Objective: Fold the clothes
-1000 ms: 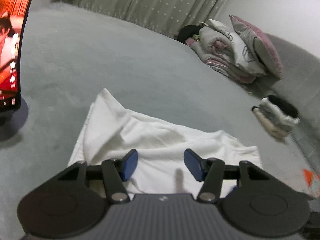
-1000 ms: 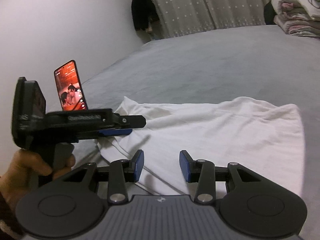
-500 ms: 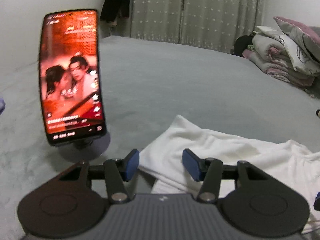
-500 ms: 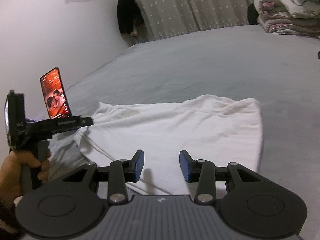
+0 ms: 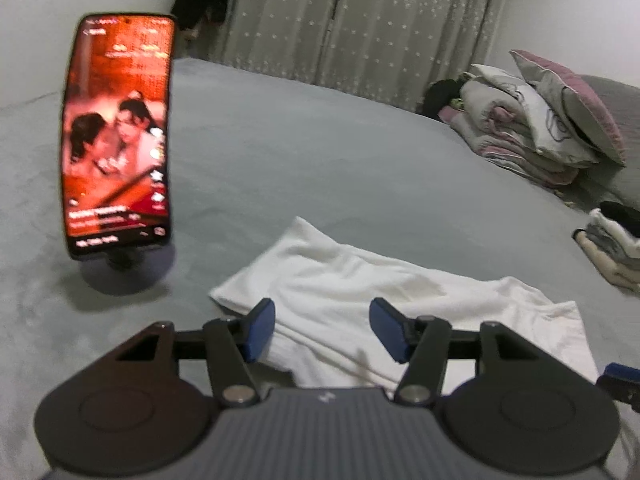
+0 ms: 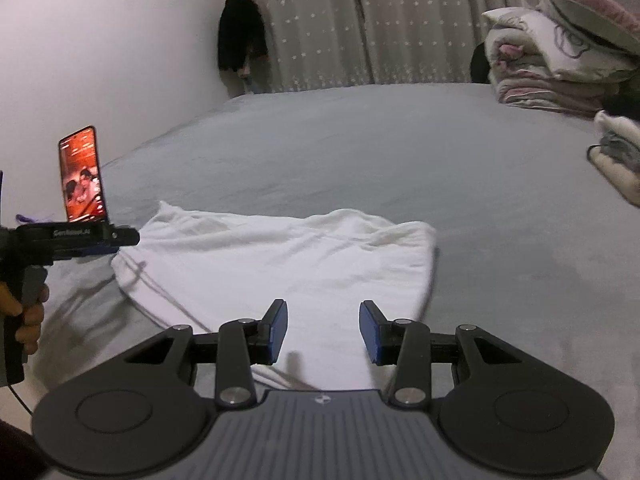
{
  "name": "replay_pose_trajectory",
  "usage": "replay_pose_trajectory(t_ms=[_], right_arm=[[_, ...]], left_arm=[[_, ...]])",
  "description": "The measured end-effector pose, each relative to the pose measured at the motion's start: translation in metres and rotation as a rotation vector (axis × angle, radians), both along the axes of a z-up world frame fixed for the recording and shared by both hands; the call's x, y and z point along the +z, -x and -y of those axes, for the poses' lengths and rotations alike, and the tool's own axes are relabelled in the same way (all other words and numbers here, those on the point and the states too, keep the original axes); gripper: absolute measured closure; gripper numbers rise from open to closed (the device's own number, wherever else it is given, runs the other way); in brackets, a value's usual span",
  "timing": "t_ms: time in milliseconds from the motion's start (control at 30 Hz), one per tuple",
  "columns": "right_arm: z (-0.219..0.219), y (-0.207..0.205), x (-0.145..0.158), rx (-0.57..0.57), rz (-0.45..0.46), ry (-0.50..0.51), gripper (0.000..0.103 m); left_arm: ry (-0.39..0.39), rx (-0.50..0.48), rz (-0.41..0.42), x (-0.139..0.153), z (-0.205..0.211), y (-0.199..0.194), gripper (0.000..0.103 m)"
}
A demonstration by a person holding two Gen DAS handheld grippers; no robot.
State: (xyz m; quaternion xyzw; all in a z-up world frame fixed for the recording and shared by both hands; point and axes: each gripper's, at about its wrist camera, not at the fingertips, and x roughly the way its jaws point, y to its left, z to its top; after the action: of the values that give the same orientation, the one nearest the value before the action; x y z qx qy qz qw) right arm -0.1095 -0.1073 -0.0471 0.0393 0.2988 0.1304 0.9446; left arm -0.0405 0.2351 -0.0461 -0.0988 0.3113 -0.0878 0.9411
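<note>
**White garment flat on the bed, both tongs wide and empty**

A white garment (image 6: pixel 280 264) lies spread on the grey bed (image 6: pixel 400 152), already doubled at least at its left edge, where layered hems show. It forms a broad, roughly rectangular shape with soft wrinkles across the top. The left tongs (image 5: pixel 322 330) hover over its near-left part, fingers spread wide with nothing between them. The right tongs (image 6: pixel 323 332) hang above the near edge, equally wide and holding nothing. In the right wrist view the left tool is seen held in the person's hand (image 6: pixel 24 316) beside the garment's left corner.

The step in hand looks like a pause between folds: the cloth is released and lying still. This would fit a garment partly folded and awaiting another fold, or one just laid down finished. If a further fold is wanted, each pair of tongs must pinch a corner or edge through all layers and carry it across evenly.

A phone (image 5: pixel 118 136) on a stand sits just left of the cloth; a stack of folded clothes (image 5: pixel 612 248) lies well apart at the right.
</note>
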Motion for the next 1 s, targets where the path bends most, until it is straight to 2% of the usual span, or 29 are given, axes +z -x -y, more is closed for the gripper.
replay_pose_trajectory(t_ms=[200, 367, 567, 633, 667, 700, 733, 900, 933, 1000], right_arm=[[0.027, -0.010, -0.005, -0.130, -0.038, -0.056, 0.062], [0.042, -0.025, -0.013, -0.173, -0.062, -0.104, 0.062], [0.055, -0.064, -0.024, -0.219, -0.083, -0.191, 0.063], [0.057, -0.074, -0.029, -0.229, -0.082, -0.216, 0.069], [0.056, -0.078, -0.031, -0.226, -0.079, -0.222, 0.074], [0.056, -0.081, -0.033, -0.224, -0.076, -0.227, 0.086], [0.055, -0.085, -0.034, -0.221, -0.073, -0.231, 0.094], [0.059, -0.063, -0.021, -0.262, 0.063, -0.234, 0.096], [0.061, -0.065, -0.023, -0.281, 0.047, -0.223, 0.096], [0.066, -0.077, -0.036, -0.299, -0.048, -0.216, 0.097]], left_arm=[[0.029, -0.036, 0.030, 0.001, 0.008, -0.016, 0.050], [0.069, -0.076, 0.026, 0.000, 0.005, -0.043, 0.066], [0.081, -0.080, 0.004, -0.011, 0.010, -0.075, 0.067], [0.091, -0.054, -0.010, -0.019, 0.010, -0.082, 0.069], [0.105, -0.041, -0.014, -0.022, 0.008, -0.085, 0.073], [0.118, -0.027, -0.018, -0.026, 0.007, -0.088, 0.074], [0.129, -0.014, -0.022, -0.030, 0.006, -0.090, 0.076], [0.110, 0.053, -0.014, -0.038, 0.007, -0.094, 0.087], [0.106, 0.067, -0.012, -0.040, 0.007, -0.095, 0.096], [0.100, 0.092, -0.009, -0.042, 0.007, -0.096, 0.097]])
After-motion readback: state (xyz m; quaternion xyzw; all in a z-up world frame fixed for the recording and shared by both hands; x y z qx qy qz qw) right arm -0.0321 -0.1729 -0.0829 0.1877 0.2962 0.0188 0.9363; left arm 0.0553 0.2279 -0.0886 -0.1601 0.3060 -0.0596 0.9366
